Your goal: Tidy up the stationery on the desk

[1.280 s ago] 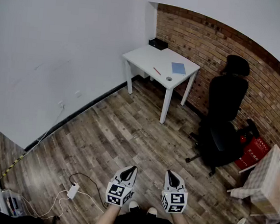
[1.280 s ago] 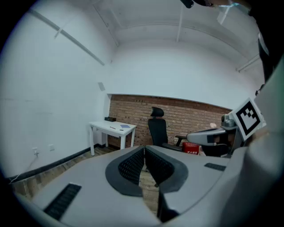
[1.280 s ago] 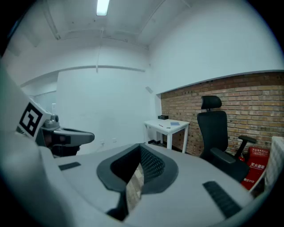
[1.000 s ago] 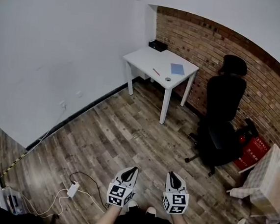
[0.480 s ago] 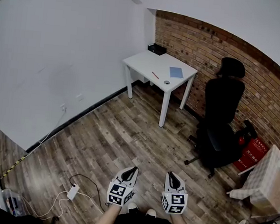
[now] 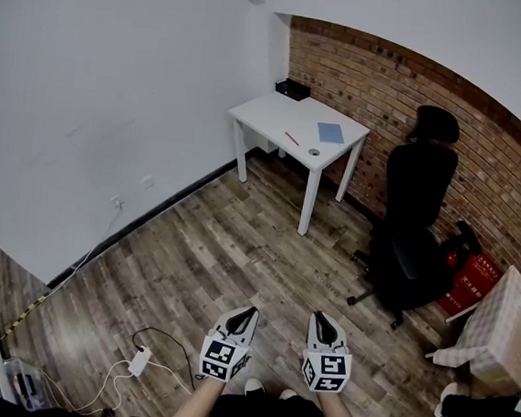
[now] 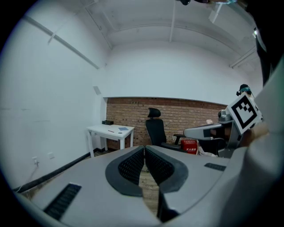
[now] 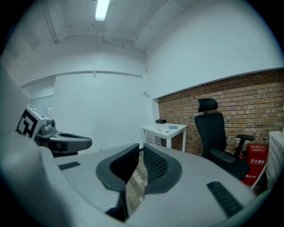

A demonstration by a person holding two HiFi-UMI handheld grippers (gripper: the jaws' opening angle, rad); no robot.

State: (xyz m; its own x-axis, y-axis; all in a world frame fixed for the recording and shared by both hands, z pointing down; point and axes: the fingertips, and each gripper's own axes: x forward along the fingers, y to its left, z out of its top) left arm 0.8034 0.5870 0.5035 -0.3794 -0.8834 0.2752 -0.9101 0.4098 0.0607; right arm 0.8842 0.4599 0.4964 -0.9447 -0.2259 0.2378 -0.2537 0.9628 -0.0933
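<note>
Stationery lies on the white desk (image 6: 274, 111) in the far corner against the brick wall (image 6: 409, 89): a red pen (image 6: 291, 138), a blue notebook (image 6: 331, 133) and a small round item (image 6: 314, 151). Well apart from it, over the wood floor (image 6: 238, 247), the left gripper (image 6: 249, 313) and right gripper (image 6: 316, 316) hang side by side, the 2 pairs of jaws pressed together on nothing.
</note>
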